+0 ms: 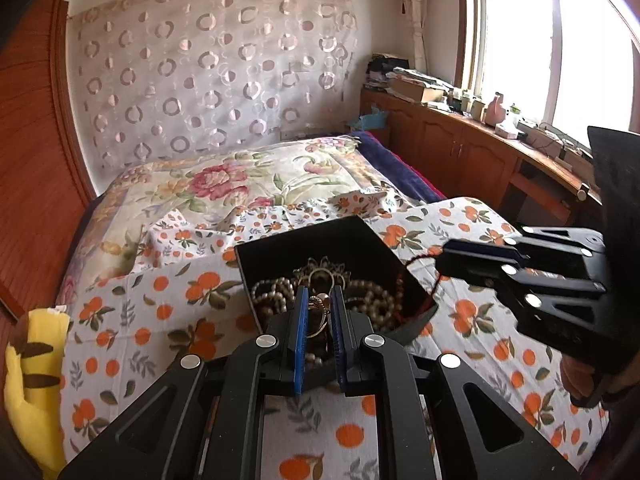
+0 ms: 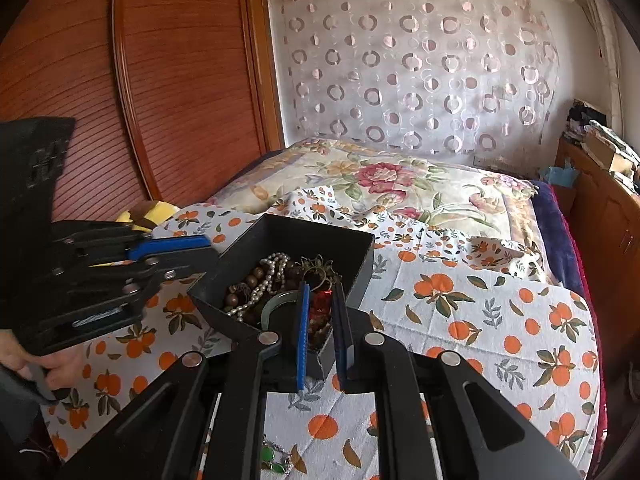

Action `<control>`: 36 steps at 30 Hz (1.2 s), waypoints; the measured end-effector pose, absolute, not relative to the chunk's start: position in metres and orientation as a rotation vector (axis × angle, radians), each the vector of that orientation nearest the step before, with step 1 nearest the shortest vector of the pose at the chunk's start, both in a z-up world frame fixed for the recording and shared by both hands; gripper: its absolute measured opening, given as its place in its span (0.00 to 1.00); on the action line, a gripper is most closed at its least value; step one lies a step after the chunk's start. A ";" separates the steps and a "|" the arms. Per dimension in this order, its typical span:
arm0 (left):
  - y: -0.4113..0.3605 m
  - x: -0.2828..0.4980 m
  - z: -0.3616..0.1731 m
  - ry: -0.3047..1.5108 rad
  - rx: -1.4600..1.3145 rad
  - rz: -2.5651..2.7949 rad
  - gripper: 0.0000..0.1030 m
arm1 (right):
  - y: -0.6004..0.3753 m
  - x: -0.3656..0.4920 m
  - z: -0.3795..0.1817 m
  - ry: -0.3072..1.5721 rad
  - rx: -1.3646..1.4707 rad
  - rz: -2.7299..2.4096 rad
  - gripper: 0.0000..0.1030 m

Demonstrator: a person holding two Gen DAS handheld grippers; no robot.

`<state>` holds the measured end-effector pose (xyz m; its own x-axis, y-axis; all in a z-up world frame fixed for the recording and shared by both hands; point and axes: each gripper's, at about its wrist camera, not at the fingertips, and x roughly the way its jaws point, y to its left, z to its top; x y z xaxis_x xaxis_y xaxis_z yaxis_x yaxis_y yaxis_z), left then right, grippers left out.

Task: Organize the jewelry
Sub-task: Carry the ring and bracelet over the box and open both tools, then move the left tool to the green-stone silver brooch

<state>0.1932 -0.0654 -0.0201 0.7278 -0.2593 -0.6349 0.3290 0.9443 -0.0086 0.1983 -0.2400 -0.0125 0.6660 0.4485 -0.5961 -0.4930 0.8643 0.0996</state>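
- Landmark: black box (image 2: 304, 236), open-topped, sitting on the orange-print cloth (image 2: 480, 328) over the bed; every position below is given relative to it
- Box contents: pearl strand (image 2: 276, 268) toward the far-left side, brown wooden beads (image 2: 240, 292) along the left wall, a pale green bangle (image 2: 276, 300) near the front corner, and gold-toned rings in the middle. All of it is heaped and overlapping
- One green stone piece (image 2: 274, 460) lies on the cloth outside the box, on its near side
- Right gripper (image 2: 322, 288): over the near corner of the box, angled down, jaws almost together. In the left wrist view a dark red cord (image 1: 424, 257) appears nipped at its tips and trails toward the box's right rim; how firm the hold is, I cannot tell
- Left gripper (image 1: 320, 292): at the left side of the box, just outside the rim, jaws together. Nothing is visibly held; the gold pieces framed between its fingers look to be box contents beyond them
- Judgement: the step in hand is separating the cord piece from the heap
- To do it well: draw the cord slowly and straight up from the box, watching whether pearls or beads rise with it
- If they do, pause and use the left gripper to pin the box wall or the snagged strand
- Risk: the box looks light and may tip or slide on the soft bedding
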 end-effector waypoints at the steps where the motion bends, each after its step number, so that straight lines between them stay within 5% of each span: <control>1: -0.066 0.197 -0.020 0.685 0.108 -0.322 0.10 | -0.241 0.198 -0.012 0.652 -0.069 0.534 0.14; 14: -0.061 0.228 -0.031 0.722 0.074 -0.301 0.10 | -0.221 0.214 0.009 0.638 -0.045 0.606 0.13; 17: -0.060 0.230 -0.031 0.723 0.071 -0.302 0.10 | -0.221 0.222 0.008 0.653 -0.029 0.571 0.49; 24: -0.059 0.230 -0.031 0.719 0.069 -0.299 0.11 | -0.233 0.224 0.002 0.670 -0.020 0.552 0.49; 27: -0.059 0.229 -0.029 0.706 0.060 -0.301 0.36 | -0.240 0.219 0.002 0.663 -0.024 0.536 0.49; 36: -0.046 0.202 -0.015 0.674 0.059 -0.306 0.44 | -0.264 0.184 -0.011 0.666 -0.061 0.490 0.49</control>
<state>0.2021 -0.0465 -0.0153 0.7385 -0.2595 -0.6223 0.2972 0.9537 -0.0450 0.1845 -0.2643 -0.0109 0.6777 0.4161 -0.6063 -0.4548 0.8851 0.0992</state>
